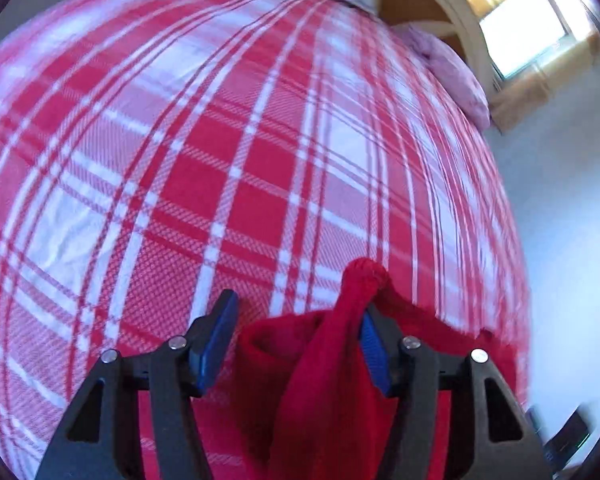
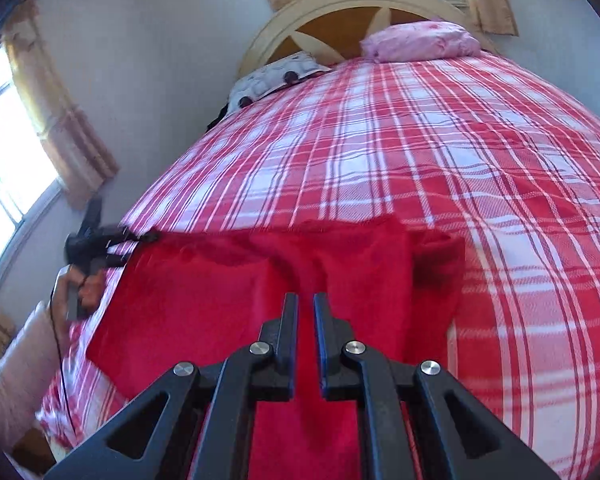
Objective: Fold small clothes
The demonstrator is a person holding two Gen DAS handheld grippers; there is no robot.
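Observation:
A small red garment (image 2: 228, 300) lies spread on the red and white plaid bedspread (image 2: 420, 160) near the bed's foot. My right gripper (image 2: 306, 304) sits low over its near part, fingers nearly together, with red cloth running up between them. My left gripper (image 1: 296, 312) is open; a bunched end of the red garment (image 1: 332, 360) drapes against its right finger (image 1: 374, 352), not pinched. The left gripper also shows in the right wrist view (image 2: 96, 240) at the garment's far left corner, blurred.
A pink pillow (image 2: 420, 42) and a white patterned pillow (image 2: 276, 74) lie at the cream and wood headboard (image 2: 340, 12). Curtained windows (image 2: 4, 152) are on the left wall. The bed's edge drops to a pale floor (image 1: 572, 220) on the right in the left wrist view.

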